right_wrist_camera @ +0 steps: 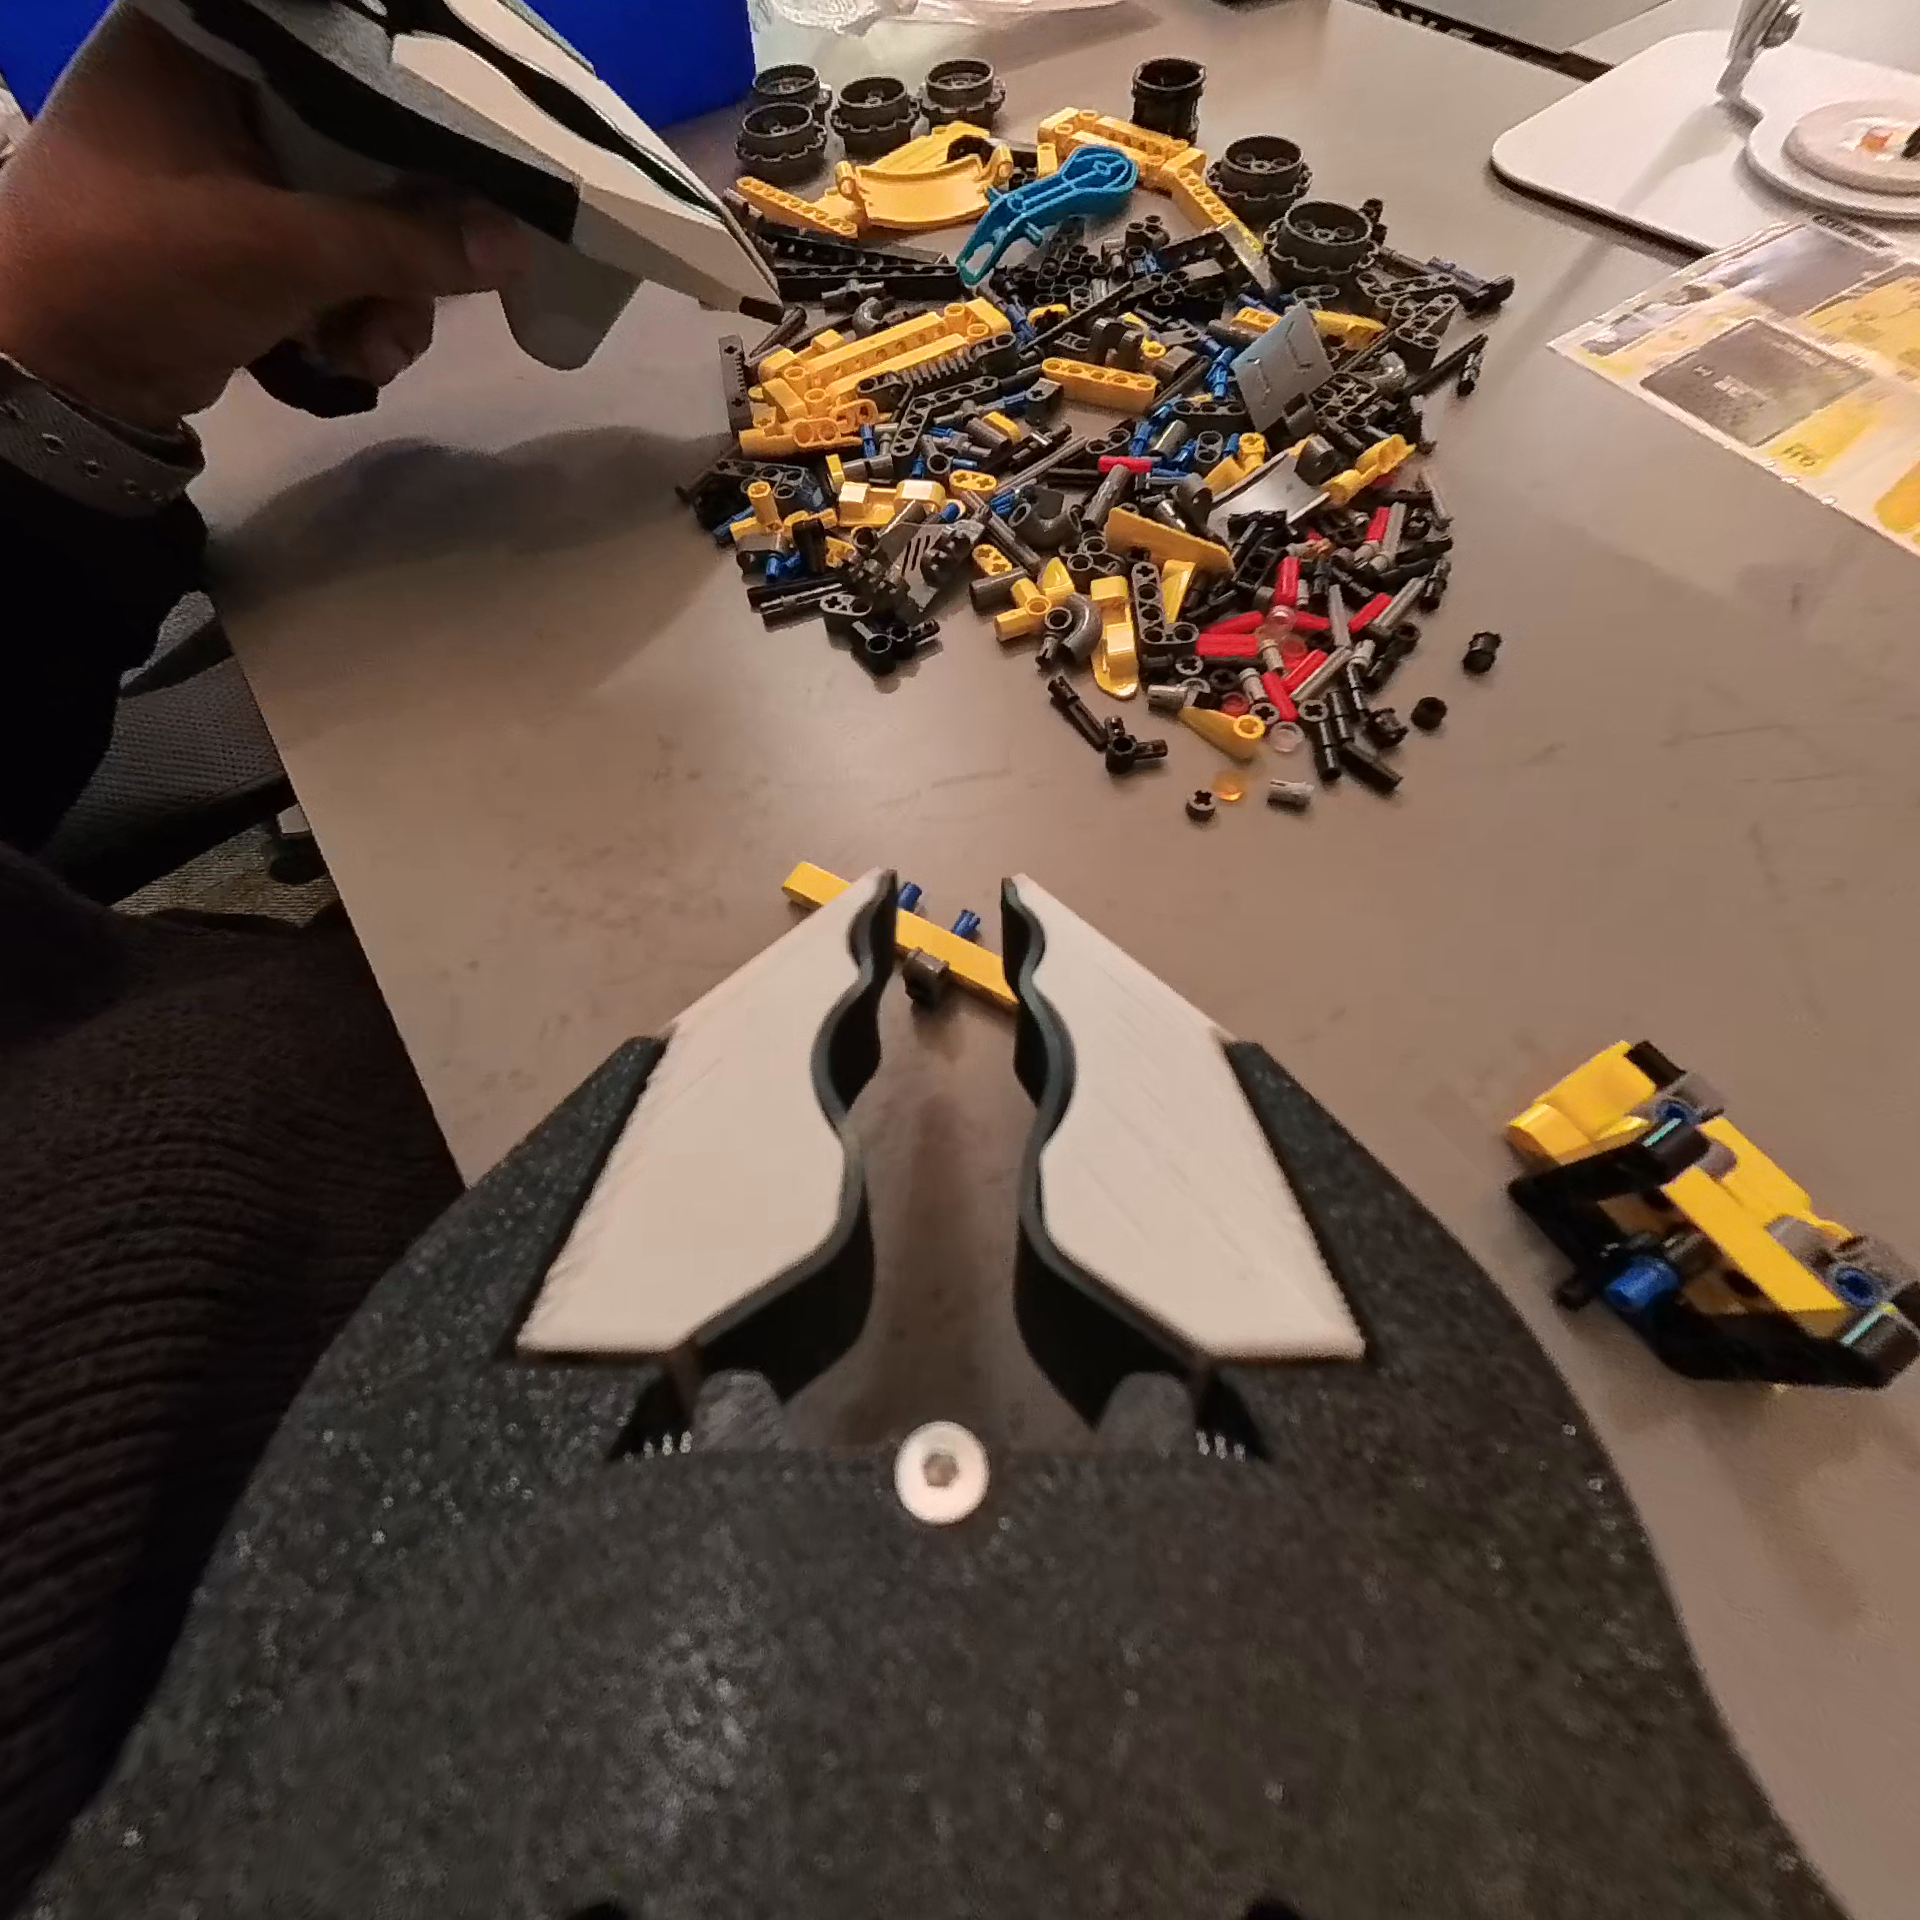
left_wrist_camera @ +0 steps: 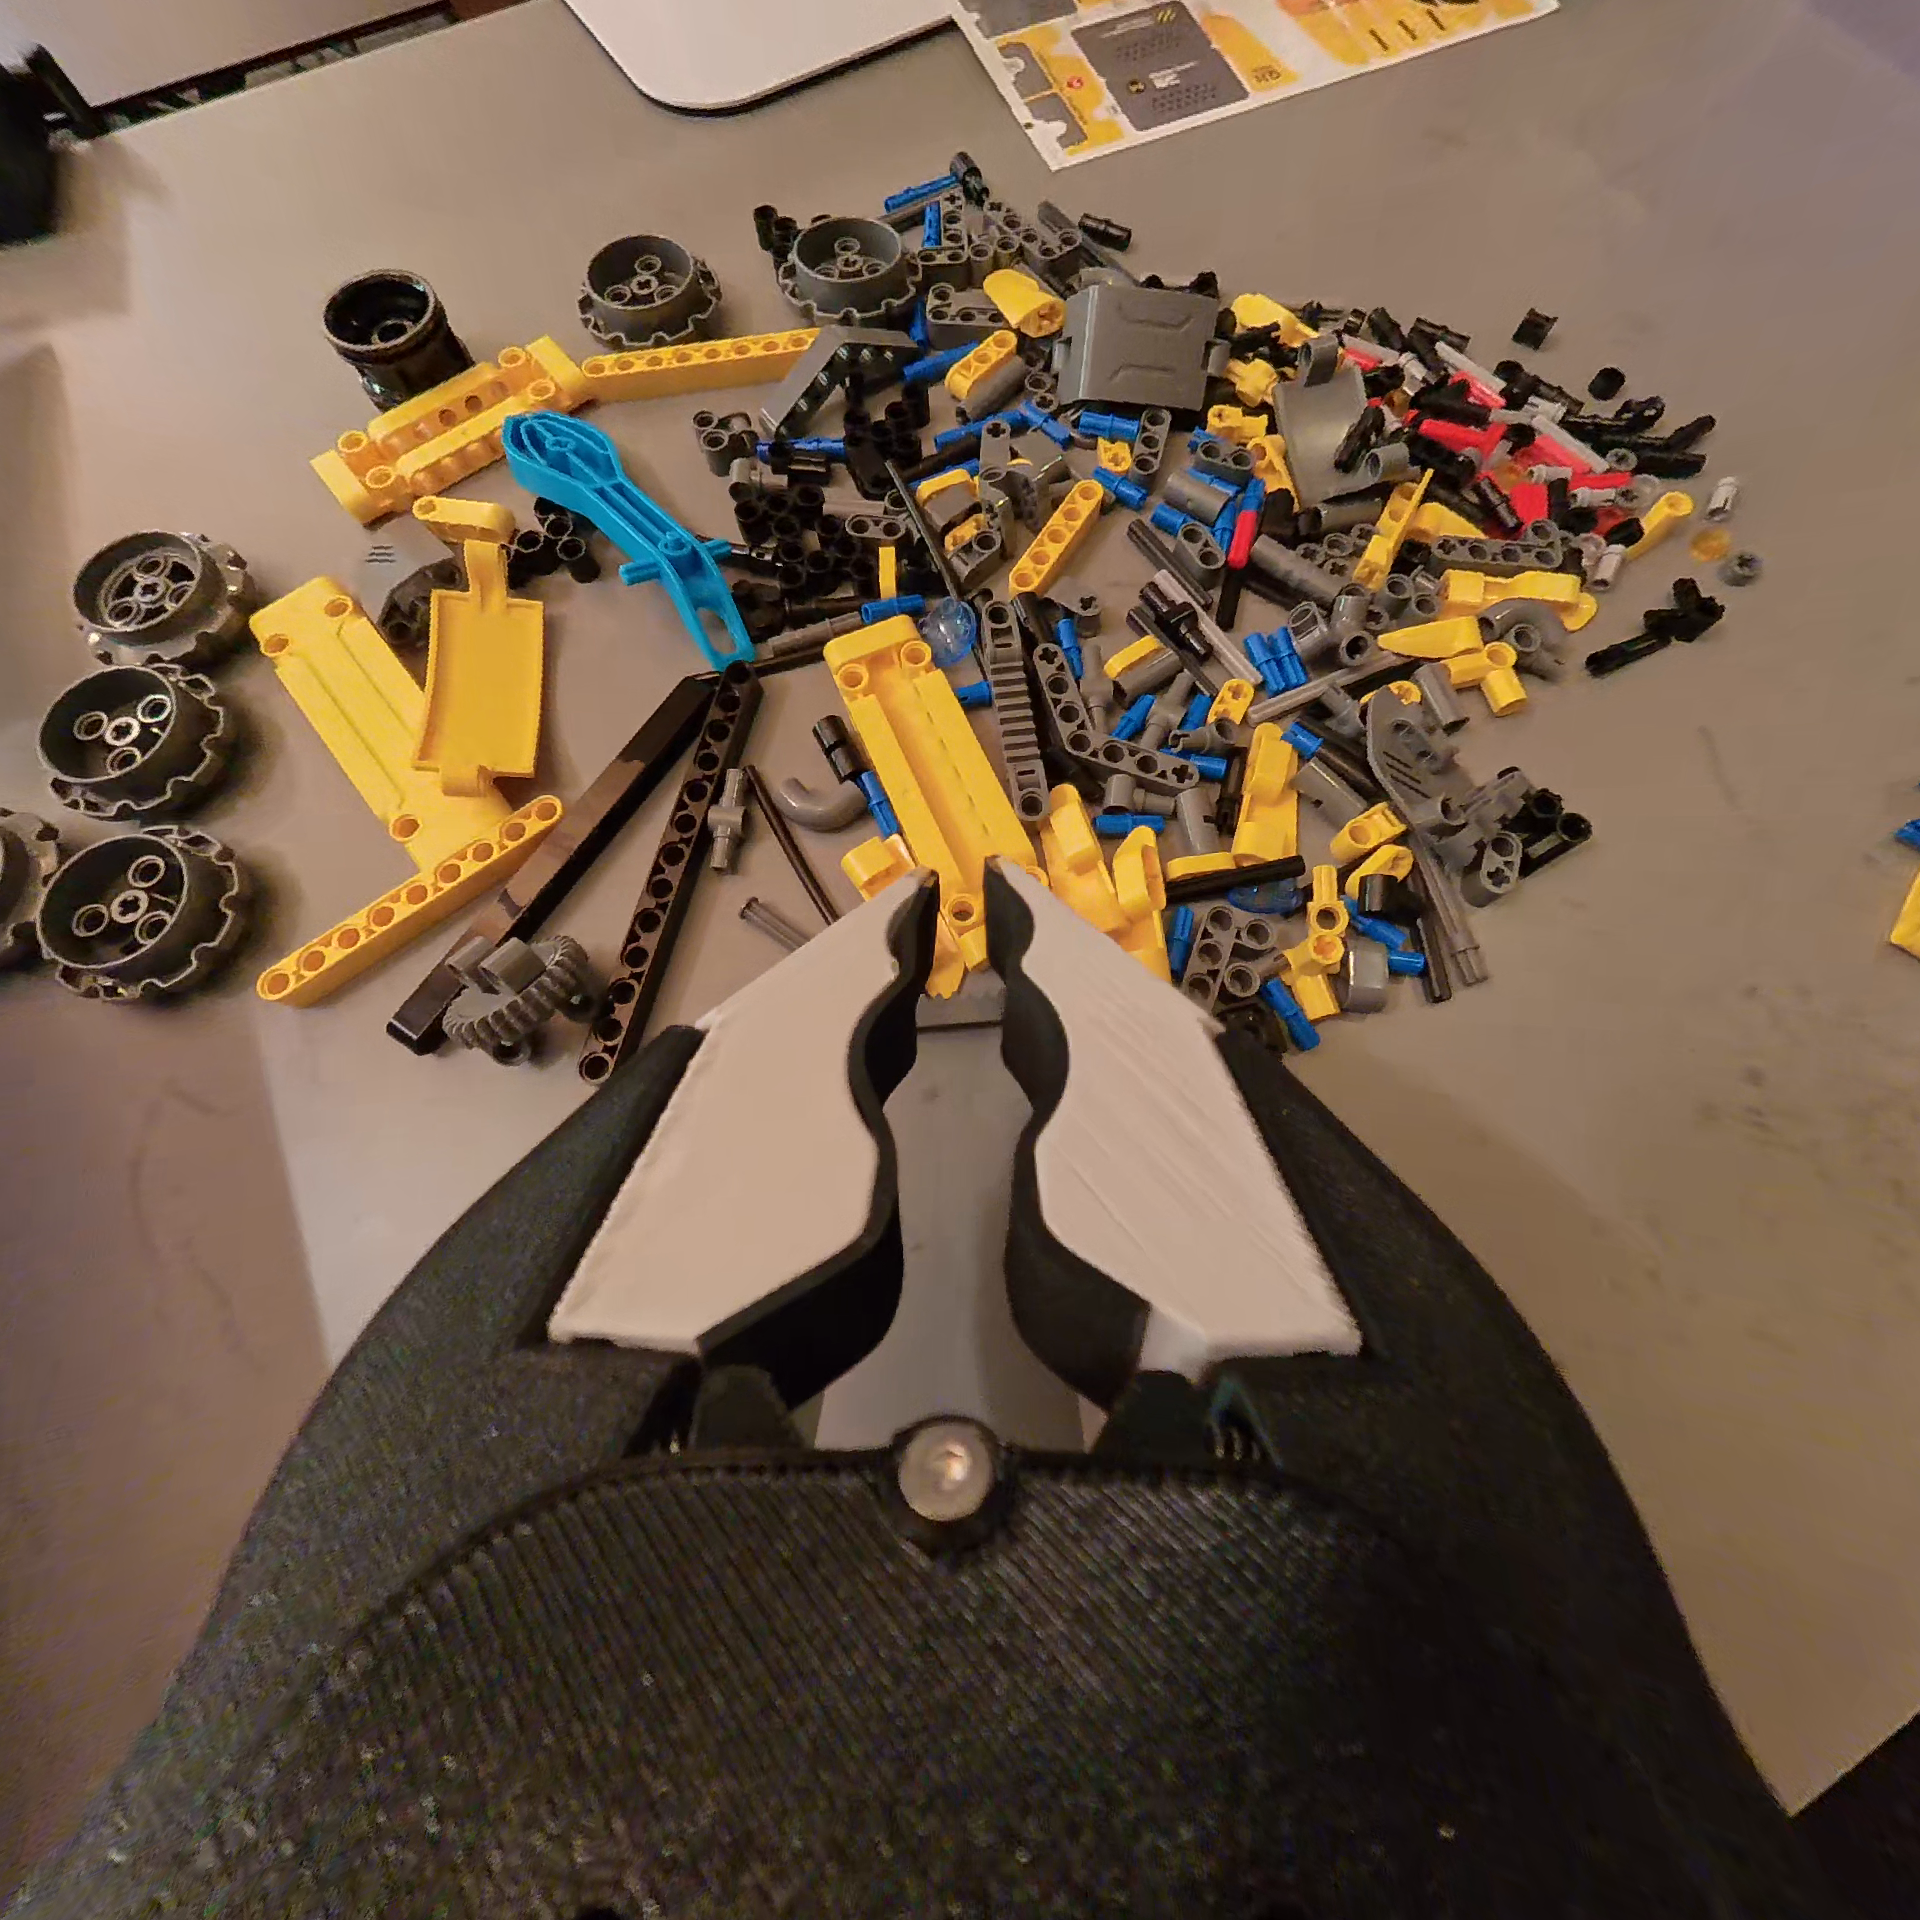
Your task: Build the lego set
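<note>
Both tools are spread and hold nothing: my right tool (right_wrist_camera: 948,902) straddles a thin yellow beam (right_wrist_camera: 951,948) near the table's (right_wrist_camera: 623,790) edge, light, stiff, best pinched across its narrow sides, while my left tool (left_wrist_camera: 961,883) hovers over the parts pile (left_wrist_camera: 1195,582).

The table (right_wrist_camera: 623,790) carries a pile of loose building parts (right_wrist_camera: 1101,488) at its middle. Behind and left of the pile stands a group of wheel hubs (right_wrist_camera: 873,104). A printed sheet (right_wrist_camera: 1787,374) lies to the right of the pile, with a flat pad (right_wrist_camera: 1621,145) behind it. Near the front edge, well apart from the pile, a beam with pins (right_wrist_camera: 935,940) lies crosswise. A small built assembly (right_wrist_camera: 1714,1216) sits to the right of the beam, apart from it.
</note>
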